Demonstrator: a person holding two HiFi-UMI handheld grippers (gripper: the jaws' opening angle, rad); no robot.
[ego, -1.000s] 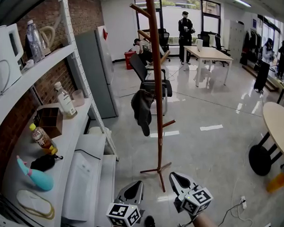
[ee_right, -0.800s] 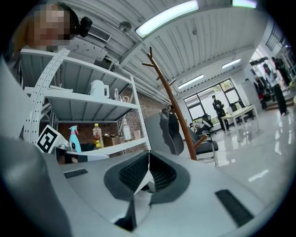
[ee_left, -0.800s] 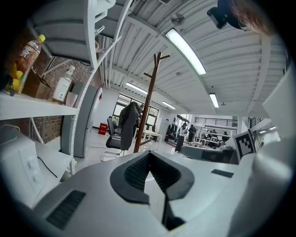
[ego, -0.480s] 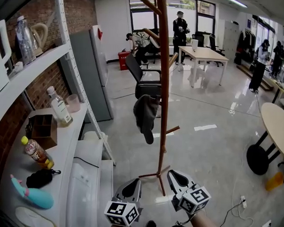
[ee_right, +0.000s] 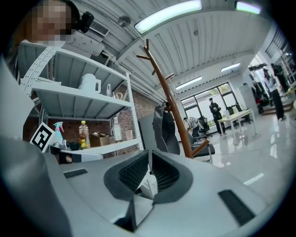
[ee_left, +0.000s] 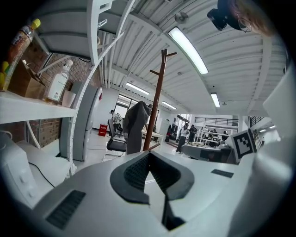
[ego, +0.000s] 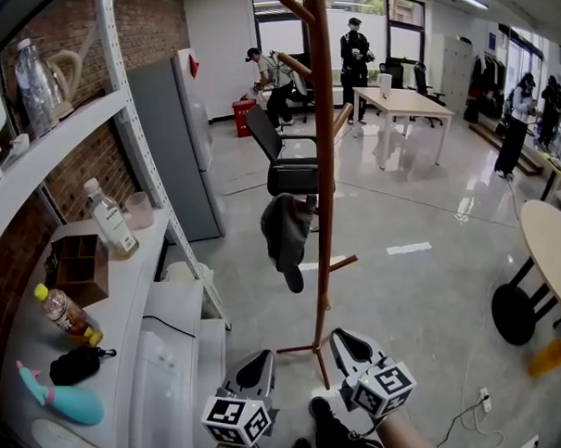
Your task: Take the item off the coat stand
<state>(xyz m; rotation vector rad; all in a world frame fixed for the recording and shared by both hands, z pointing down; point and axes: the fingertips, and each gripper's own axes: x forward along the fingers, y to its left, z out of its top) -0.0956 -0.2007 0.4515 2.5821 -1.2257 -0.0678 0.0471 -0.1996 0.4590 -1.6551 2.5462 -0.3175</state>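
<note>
Grey garment (ego: 286, 230) hangs from a low peg on the left side of the stand (ego: 322, 155), right beside the pole, clear of the floor. Both grippers sit low in the head view, near the stand's base and below the garment. Left gripper (ego: 263, 366): jaws closed together, nothing in them. Right gripper (ego: 342, 342): same, closed and empty. Chair (ego: 292, 172) is behind the stand, shelf (ego: 120, 295) to the left.

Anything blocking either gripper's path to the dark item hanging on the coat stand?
Nothing visible does. The dark item hangs on the left side of the coat stand pole in the head view, with only open space between it and the left gripper and right gripper, both low and shut.
</note>
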